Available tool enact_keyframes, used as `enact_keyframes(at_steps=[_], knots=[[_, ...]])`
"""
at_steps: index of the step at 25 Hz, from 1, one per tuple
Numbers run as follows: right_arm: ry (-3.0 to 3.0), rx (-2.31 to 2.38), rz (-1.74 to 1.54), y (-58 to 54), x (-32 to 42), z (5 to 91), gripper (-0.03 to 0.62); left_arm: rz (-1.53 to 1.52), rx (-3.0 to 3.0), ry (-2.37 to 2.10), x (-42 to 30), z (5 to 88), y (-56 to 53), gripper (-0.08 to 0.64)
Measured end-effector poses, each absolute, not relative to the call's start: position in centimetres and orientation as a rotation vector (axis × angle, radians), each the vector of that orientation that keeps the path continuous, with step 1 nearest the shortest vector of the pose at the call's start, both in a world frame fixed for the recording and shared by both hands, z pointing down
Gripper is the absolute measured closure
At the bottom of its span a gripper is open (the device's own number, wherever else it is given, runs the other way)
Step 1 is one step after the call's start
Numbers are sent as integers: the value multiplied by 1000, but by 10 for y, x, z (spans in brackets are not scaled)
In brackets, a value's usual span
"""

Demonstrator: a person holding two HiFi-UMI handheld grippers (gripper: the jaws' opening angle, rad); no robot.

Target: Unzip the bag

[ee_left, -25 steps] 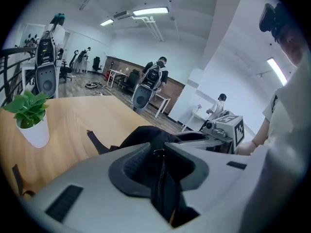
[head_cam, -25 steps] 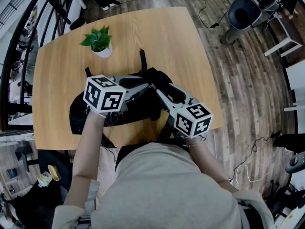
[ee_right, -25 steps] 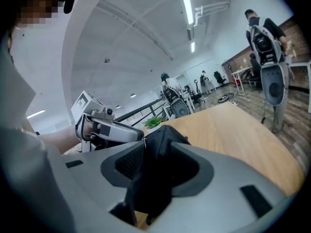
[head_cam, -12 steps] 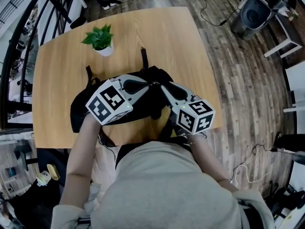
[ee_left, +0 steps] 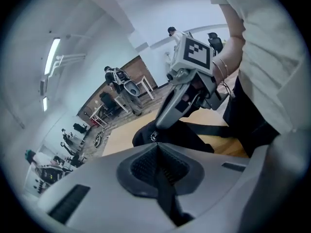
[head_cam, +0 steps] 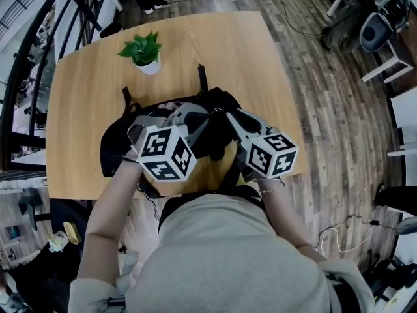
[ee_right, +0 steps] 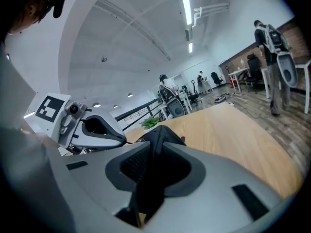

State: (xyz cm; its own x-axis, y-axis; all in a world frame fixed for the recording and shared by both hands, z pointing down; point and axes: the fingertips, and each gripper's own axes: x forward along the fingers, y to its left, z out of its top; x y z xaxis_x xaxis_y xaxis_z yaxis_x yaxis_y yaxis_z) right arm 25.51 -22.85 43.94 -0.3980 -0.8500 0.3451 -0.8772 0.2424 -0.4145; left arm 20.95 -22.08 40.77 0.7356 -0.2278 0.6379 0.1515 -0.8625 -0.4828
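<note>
Bright, even light comes from long ceiling lamps (ee_right: 186, 8) (they glare a little). Both gripper views bend strongly at the edges, with dark corners. On the worktop (head_cam: 81, 109) shadows are weak and soft.

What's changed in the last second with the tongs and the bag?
The left tongs rolled over, drew back toward the person and closed on a thin black strip, probably the zipper pull. The right tongs, barely shifted, are closing on a fold of the bag between them. Bag, plant and table stayed put.
</note>
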Motion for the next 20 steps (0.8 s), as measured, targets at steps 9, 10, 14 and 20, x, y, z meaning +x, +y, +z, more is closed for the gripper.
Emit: enact_keyframes(at_steps=[9,10,14,20], knots=[[-2431,1715,858,-230,252,431,508,-990,-2332,80,191,410,-214,543],[-2429,1716,858,-229,252,430,509,-989,-2315,82,190,410,-213,543],[-2430,1715,875,-228,252,430,509,-989,-2264,76,190,411,-209,543],[-2457,1698,919,-226,253,431,515,-992,-2204,60,190,414,-204,543]])
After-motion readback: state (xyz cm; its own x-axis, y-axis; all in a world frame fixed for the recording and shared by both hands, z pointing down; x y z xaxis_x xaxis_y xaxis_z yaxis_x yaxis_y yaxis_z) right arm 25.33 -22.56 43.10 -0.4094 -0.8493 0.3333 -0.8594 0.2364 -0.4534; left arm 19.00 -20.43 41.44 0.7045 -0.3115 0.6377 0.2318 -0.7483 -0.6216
